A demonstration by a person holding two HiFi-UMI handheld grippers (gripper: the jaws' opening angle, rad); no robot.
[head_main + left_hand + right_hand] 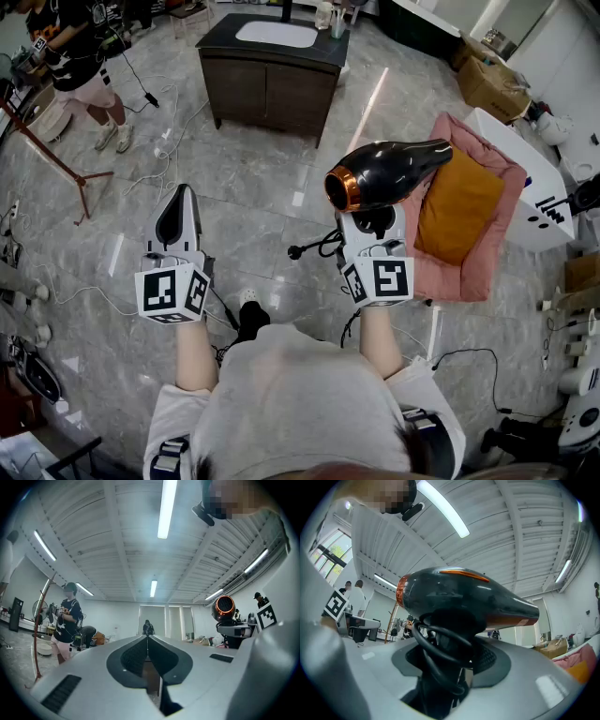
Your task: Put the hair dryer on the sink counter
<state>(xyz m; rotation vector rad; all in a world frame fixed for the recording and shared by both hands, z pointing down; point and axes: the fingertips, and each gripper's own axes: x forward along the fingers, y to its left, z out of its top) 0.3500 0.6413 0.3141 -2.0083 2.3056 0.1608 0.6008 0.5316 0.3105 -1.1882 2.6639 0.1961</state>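
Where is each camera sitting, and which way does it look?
Head view: worn by the person, looking down at the floor; shows forearms, left tool, right tool holding the dryer, sink counter ahead.
Left gripper view: on the left tool, looking along its shut jaws toward the ceiling; person's head at top.
Right gripper view: on the right tool, looking past the gripped dryer to the ceiling; head at top left.
Shared: all three show the dryer.
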